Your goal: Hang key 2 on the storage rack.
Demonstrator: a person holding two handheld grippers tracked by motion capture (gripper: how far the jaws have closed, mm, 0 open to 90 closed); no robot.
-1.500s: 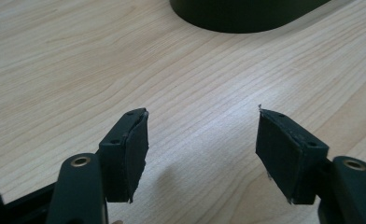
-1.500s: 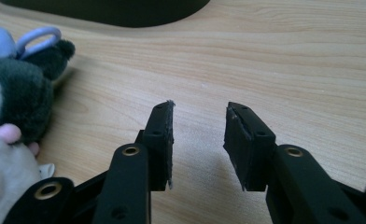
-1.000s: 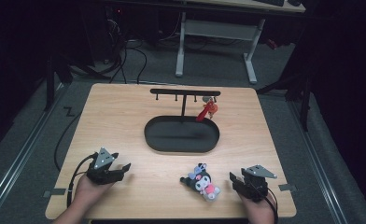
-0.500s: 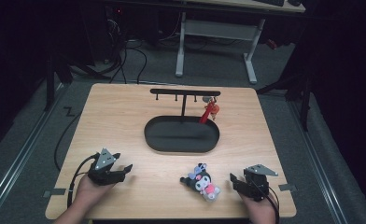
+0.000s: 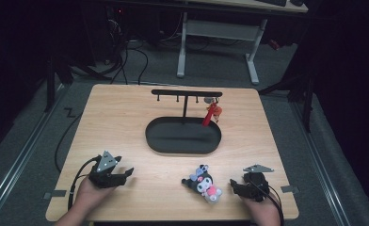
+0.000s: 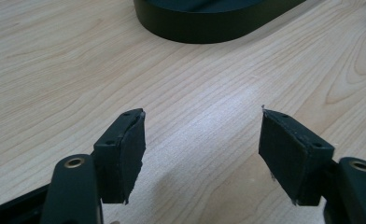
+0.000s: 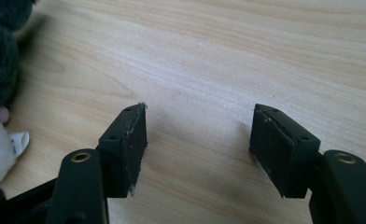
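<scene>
Now we hold both grippers, left (image 5: 126, 173) and right (image 5: 233, 187), jaws apart and empty; the right's have just been opening beside the plush (image 5: 203, 183), so next we reach and clamp it.

No text, label, brand, number or sign can be read in any of the views.
</scene>
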